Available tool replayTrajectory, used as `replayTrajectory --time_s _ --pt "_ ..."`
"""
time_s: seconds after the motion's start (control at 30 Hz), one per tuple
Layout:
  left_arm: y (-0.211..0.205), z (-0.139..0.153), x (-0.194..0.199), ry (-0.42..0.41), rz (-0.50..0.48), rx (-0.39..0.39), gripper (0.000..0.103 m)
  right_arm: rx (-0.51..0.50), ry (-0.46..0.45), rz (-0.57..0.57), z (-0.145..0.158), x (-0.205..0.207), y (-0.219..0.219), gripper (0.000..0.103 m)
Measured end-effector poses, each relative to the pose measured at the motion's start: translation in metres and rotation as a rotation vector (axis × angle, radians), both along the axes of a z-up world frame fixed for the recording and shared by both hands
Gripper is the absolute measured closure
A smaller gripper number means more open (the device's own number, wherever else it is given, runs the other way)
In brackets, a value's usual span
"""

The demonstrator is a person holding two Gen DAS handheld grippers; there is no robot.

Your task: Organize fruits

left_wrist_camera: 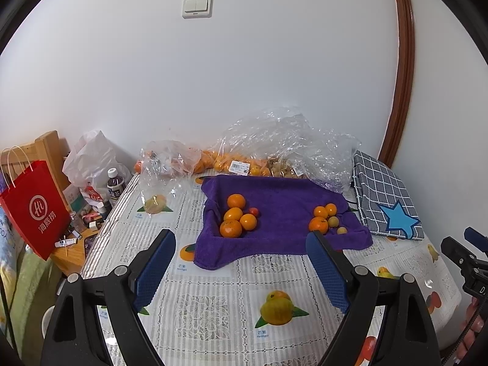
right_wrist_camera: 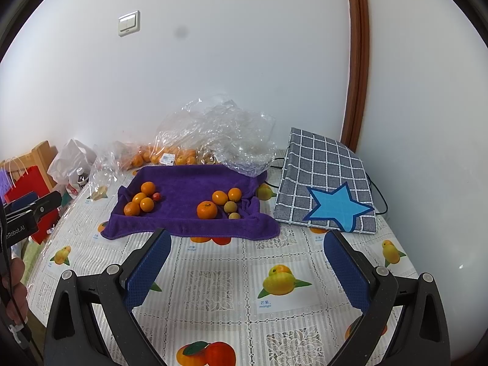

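Hovering short of the purple towel (left_wrist_camera: 274,210), the left gripper (left_wrist_camera: 241,271) stands wide open and empty. On the towel, four oranges and a small red fruit (left_wrist_camera: 253,211) cluster left (left_wrist_camera: 233,215); oranges with two pale round fruits (left_wrist_camera: 333,221) sit right, seemingly sorted by kind. The right gripper (right_wrist_camera: 247,270) gapes empty too, ready above the tablecloth (right_wrist_camera: 213,289).

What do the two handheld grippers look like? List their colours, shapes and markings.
The left gripper and the right gripper match: black angular arms with silver pivot pins and flat fingers with textured blue pads. White lettering marks the left one's side.
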State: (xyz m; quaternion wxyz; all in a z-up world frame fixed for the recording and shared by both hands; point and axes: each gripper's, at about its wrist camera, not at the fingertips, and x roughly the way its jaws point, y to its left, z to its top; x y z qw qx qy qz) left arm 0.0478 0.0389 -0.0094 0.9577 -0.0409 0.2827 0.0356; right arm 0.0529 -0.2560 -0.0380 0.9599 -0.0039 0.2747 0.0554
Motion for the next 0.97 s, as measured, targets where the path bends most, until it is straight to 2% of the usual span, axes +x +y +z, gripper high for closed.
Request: replayTrajectory --time_s 0.97 --pt "-0.0004 0.0043 0.0044 0.003 0.017 0.01 0.016 -0.004 -0.01 0.004 0.0037 -0.002 -0.0018 0.004"
